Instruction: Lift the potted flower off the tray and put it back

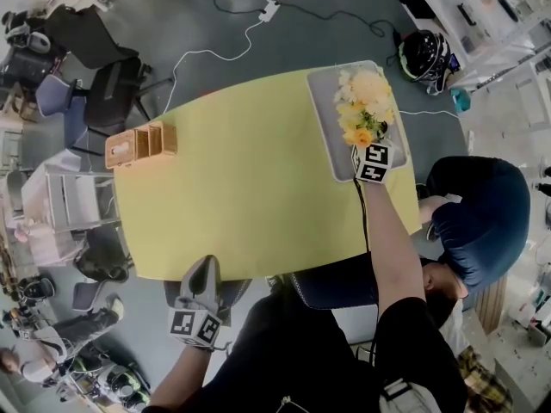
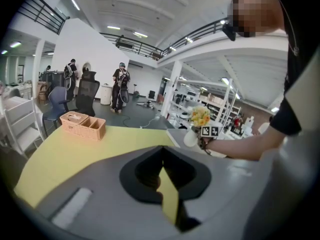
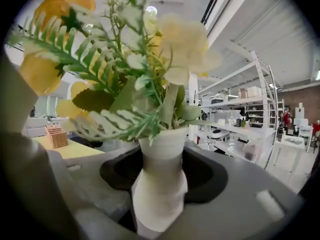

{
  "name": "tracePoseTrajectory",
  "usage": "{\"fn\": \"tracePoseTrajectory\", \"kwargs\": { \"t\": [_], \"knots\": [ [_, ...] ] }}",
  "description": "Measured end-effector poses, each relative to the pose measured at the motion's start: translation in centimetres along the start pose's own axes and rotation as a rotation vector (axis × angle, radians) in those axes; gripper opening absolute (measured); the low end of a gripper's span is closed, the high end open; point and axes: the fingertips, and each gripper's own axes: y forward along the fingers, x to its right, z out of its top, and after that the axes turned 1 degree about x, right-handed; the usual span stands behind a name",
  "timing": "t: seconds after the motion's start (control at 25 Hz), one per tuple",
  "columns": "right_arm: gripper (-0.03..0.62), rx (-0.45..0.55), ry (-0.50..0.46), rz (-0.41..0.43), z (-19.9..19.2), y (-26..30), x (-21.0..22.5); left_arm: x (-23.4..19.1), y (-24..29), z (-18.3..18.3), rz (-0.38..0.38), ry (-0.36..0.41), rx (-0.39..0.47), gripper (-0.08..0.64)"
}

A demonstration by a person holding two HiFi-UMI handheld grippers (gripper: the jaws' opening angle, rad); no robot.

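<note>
Your right gripper [image 1: 369,144] has its jaws partly closed round the white pot of the potted flower [image 3: 159,181]. They seem to press both sides low on its body, below the narrow neck (a sensible hold, since the blooms make it top-heavy). The pot stands upright toward the near end of the grey tray [image 1: 323,93]; I cannot tell whether its base has left the tray.

Your left gripper [image 1: 203,269] hangs off the near edge of the yellow table [image 1: 250,188], jaws together and empty, out of the way.

The table is otherwise bare but for a wicker box [image 1: 138,144] at far left. Around it are grey floor, a trailing white cable [image 1: 207,52], a dark helmet [image 1: 424,54] and office chairs [image 1: 103,84].
</note>
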Motion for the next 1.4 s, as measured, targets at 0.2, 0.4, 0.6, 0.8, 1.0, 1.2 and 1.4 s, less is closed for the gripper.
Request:
{"fn": "tracePoseTrajectory", "kwargs": {
  "t": [0.2,0.4,0.6,0.8,1.0,1.2,1.4],
  "knots": [
    [0.241,0.006,0.012,0.002,1.1,-1.4,-0.5,-0.5,-1.4,0.1,0.002,-0.006,0.019,0.008],
    [0.241,0.013,0.014,0.017,4.5,-4.1,-1.9,-0.9,-3.6,0.6,-0.004,-0.009,0.052,0.008],
    [0.241,0.025,-0.006,0.059,9.5,-8.0,-4.7,-1.5,-6.1,2.0,-0.024,-0.006,0.106,0.008],
    [0.241,0.0,0.034,0.112,13.2,-13.0,-8.2,-2.0,-9.1,3.4,-0.062,-0.003,0.167,0.008],
    [0.241,-0.028,0.054,0.158,17.3,-19.2,-13.0,-2.5,-12.7,4.6,-0.107,0.01,0.219,0.008],
    [0.241,-0.026,0.074,0.209,21.7,-25.3,-17.6,-2.7,-16.3,6.1,-0.16,0.028,0.281,0.008],
    [0.241,-0.01,0.076,0.243,24.5,-30.9,-21.7,-3.0,-19.4,7.3,-0.205,0.044,0.326,0.008]
  ]
}}
